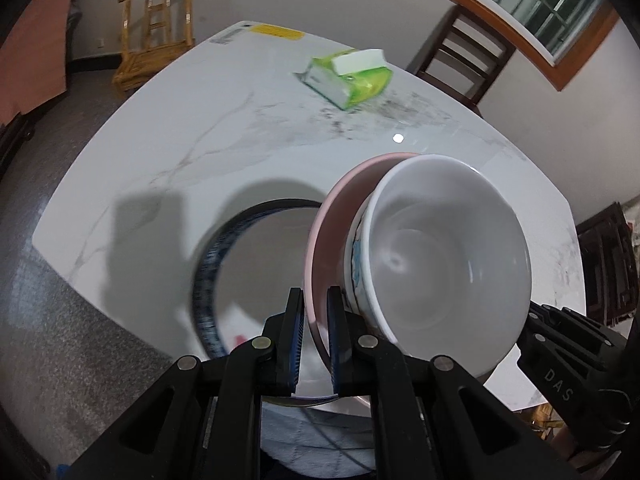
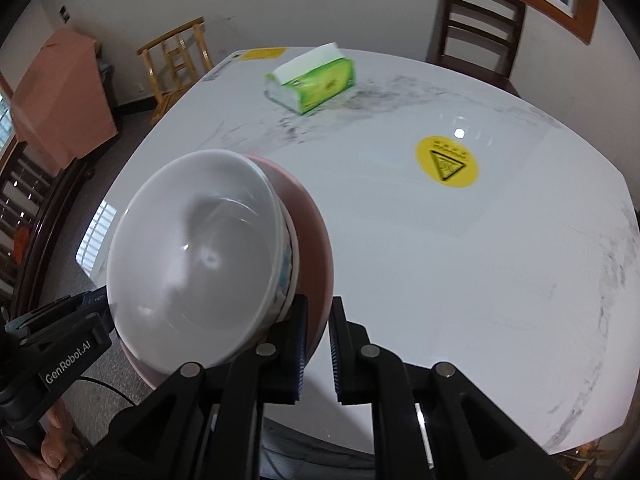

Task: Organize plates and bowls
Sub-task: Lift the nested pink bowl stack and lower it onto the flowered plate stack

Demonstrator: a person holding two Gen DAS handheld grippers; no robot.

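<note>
Both claws clamped on the same pink plate (image 1: 320, 280). Left gripper (image 1: 314, 340) pinches its rim on one side, right gripper (image 2: 318, 344) pinches the opposite rim. Jaws fully closed down on the thin edge in both wrist views.

White bowl (image 1: 440, 264) sits on the pink plate, nested stack by the look of the second rim under it, blue pattern on the outside wall. Whole stack is off the table (image 1: 200, 128), carried between my two hands, reading as tilted in both views; fisheye, so I wouldn't trust the angle.

Key relation: blue-rimmed plate (image 1: 224, 264) lies flat on the table directly below and to the left of the stack in the left wrist view, on my left claw's side. Not visible from the right wrist. So the target, I reckon, is that plate, and the left hand is the nearer one.

Judgement: next move is to centre the stack over the blue-rimmed plate and lower level. Risk is the bowl sliding on the pink plate if one hand leads.

Tissue pack (image 2: 312, 84) sits far across the table, well clear.
</note>
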